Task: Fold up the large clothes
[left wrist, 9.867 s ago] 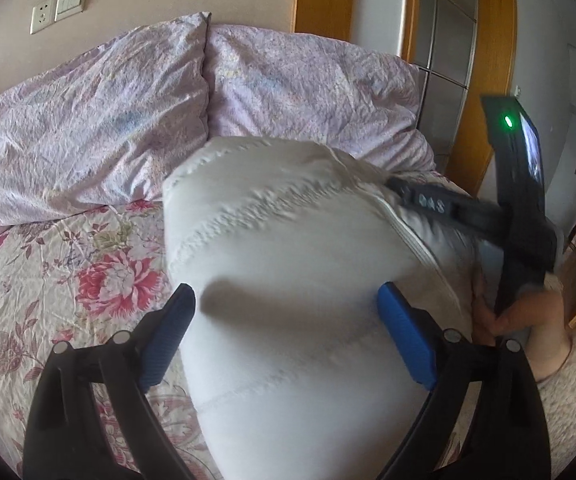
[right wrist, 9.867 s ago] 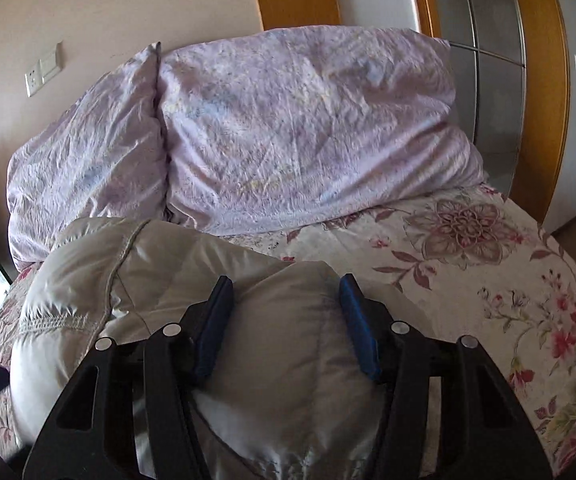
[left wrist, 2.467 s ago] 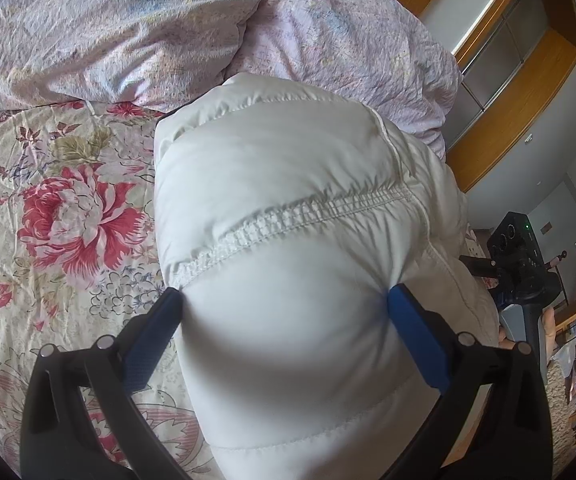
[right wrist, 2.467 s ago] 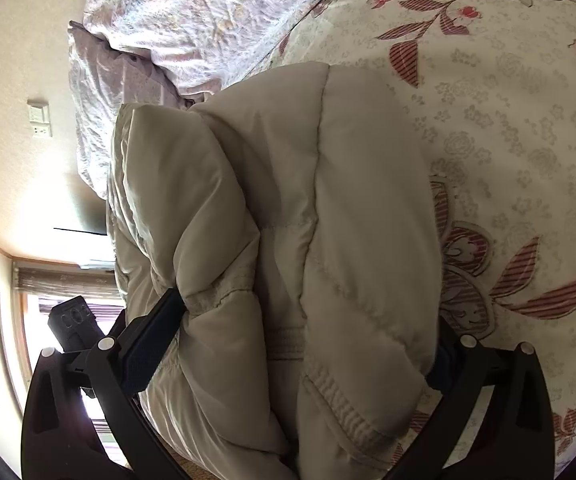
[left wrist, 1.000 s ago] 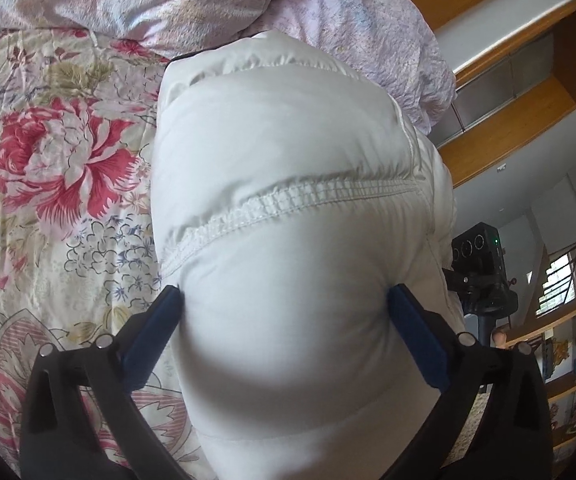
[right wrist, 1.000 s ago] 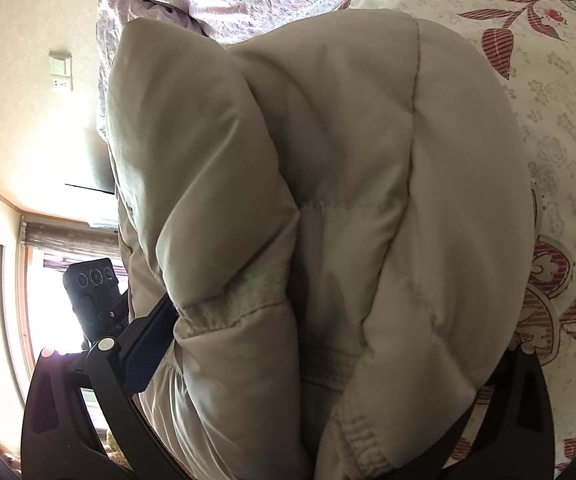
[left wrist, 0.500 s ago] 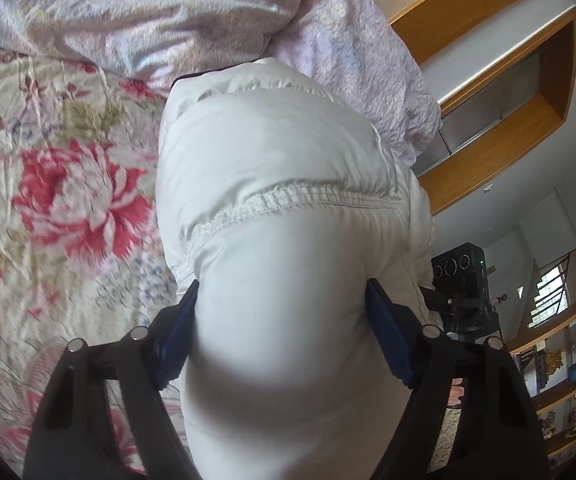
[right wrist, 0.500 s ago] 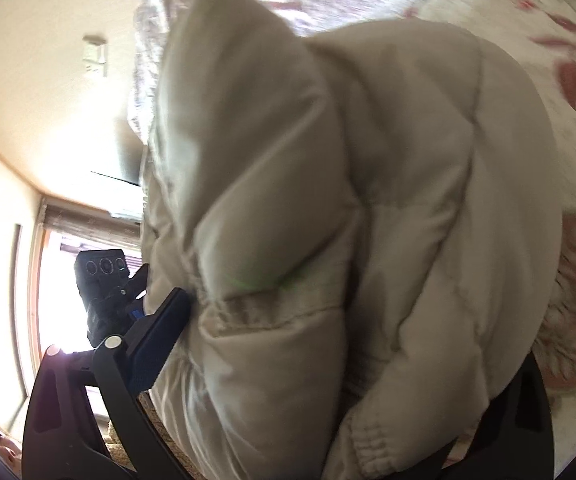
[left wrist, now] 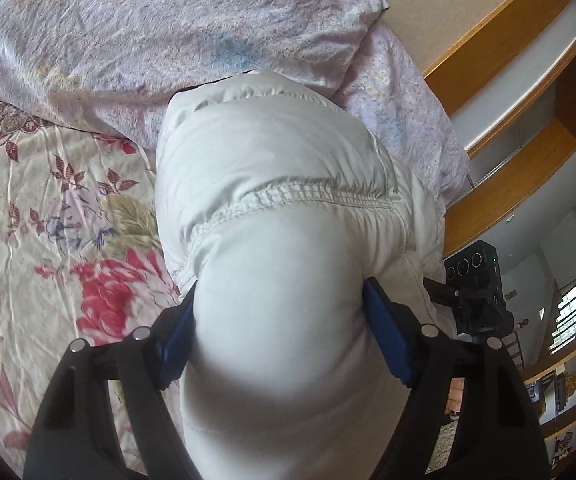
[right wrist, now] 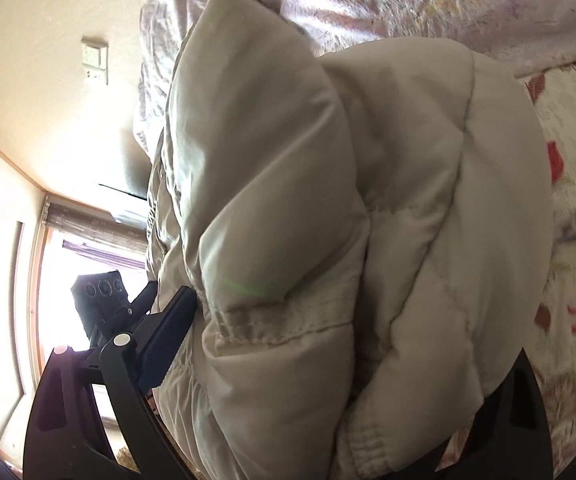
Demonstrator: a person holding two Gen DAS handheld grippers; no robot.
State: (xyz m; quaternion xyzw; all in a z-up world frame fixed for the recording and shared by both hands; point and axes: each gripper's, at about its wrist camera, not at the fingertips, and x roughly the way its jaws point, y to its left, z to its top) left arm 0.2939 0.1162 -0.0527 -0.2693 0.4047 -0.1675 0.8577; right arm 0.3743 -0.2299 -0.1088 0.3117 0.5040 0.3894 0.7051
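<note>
Floral bed sheet (left wrist: 52, 216) and lilac pillows (left wrist: 160, 40) behind; puffy white jacket (left wrist: 280, 208) bulges between both jaws. Left gripper (left wrist: 280, 336) clamps it, right gripper (right wrist: 328, 360) too, jaws just closing, far finger hidden.

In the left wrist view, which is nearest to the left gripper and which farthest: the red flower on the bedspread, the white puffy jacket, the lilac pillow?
1. The white puffy jacket: nearest, pinched between the jaws of the left gripper.
2. The red flower on the bedspread: just left of the gripper.
3. The lilac pillow: farthest, at the head of the bed, beyond the jacket.
</note>
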